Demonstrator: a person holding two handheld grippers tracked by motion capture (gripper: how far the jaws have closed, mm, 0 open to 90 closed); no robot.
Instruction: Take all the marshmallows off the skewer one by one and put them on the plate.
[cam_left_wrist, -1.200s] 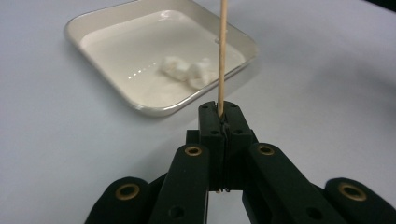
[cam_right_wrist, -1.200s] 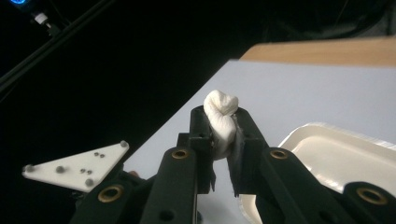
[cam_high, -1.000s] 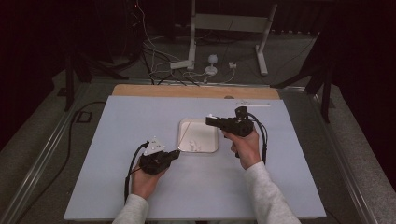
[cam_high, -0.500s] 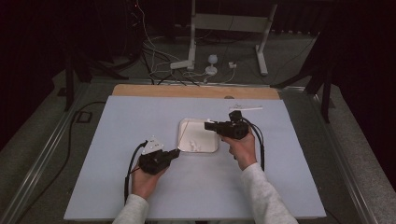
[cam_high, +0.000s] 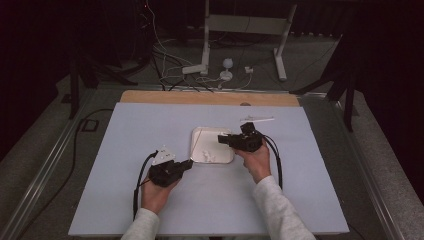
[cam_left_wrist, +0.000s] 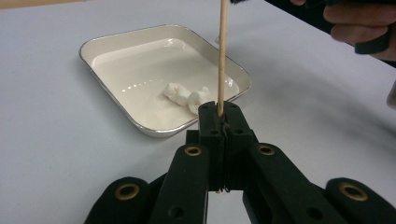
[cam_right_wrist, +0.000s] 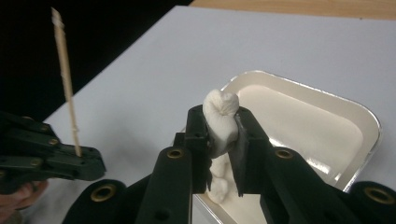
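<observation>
Between the right gripper's (cam_right_wrist: 219, 133) black jaws, a white twisted dough-like piece (cam_right_wrist: 220, 122) is being pinched, its knotted top poking out above the jaw tips and its lower end hanging down toward the tray (cam_right_wrist: 359, 144). Seen from the right gripper view, the tray's near corner is sitting directly below the jaws, with the pale tray floor stretching off toward two o'clock. At about nine o'clock from that piece, the left gripper (cam_right_wrist: 81, 158) is clamping a thin wooden skewer (cam_right_wrist: 65, 84), which is standing nearly upright.

From the left gripper view, the left gripper (cam_left_wrist: 219, 116) is closed tight on the skewer's (cam_left_wrist: 222, 51) lower end, and the stick is rising straight toward twelve o'clock. Just beyond the jaw tips, two small white pieces (cam_left_wrist: 187, 94) are lying in the tray (cam_left_wrist: 112, 105) near its closest rim.

From the high view, the right gripper (cam_high: 222, 139) is hovering over the tray's (cam_high: 197, 135) right side, while the left gripper (cam_high: 187, 164) is resting at the tray's seven o'clock corner on the pale blue table (cam_high: 150, 125).
</observation>
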